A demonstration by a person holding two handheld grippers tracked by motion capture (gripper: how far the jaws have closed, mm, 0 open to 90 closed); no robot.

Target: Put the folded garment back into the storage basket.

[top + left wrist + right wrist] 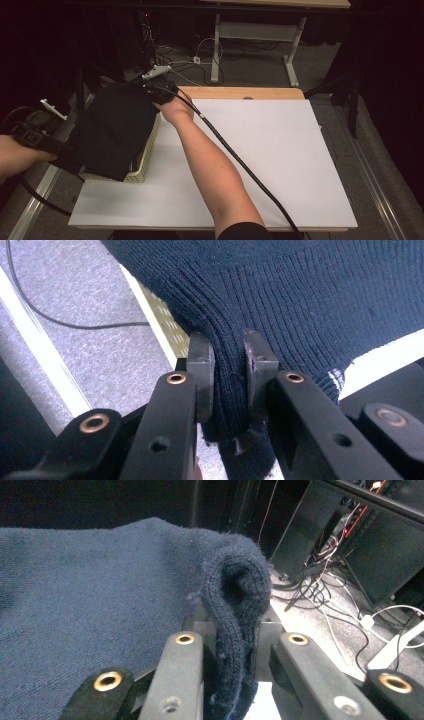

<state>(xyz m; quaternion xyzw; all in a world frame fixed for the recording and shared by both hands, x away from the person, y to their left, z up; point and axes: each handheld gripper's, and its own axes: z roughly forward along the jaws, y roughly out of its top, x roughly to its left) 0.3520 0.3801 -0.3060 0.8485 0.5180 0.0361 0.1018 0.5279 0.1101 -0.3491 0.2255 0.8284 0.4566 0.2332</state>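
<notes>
The dark sweater (pixel 117 130) hangs stretched between both grippers over the basket (pixel 145 162) at the desk (pixel 260 165) edge. The left gripper (pixel 227 372) pinches a ribbed fold, the right gripper (pixel 235 630) clamps a rolled edge; the open desk lies to the right gripper's right

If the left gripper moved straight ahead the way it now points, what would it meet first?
The dark knitted garment: the left gripper already pinches a fold of it, and more cloth lies directly ahead. Probably the yellowish basket is behind.

Dark navy knitted sweater (pixel 117 130) hangs spread over the yellow basket (pixel 142 167).
</notes>
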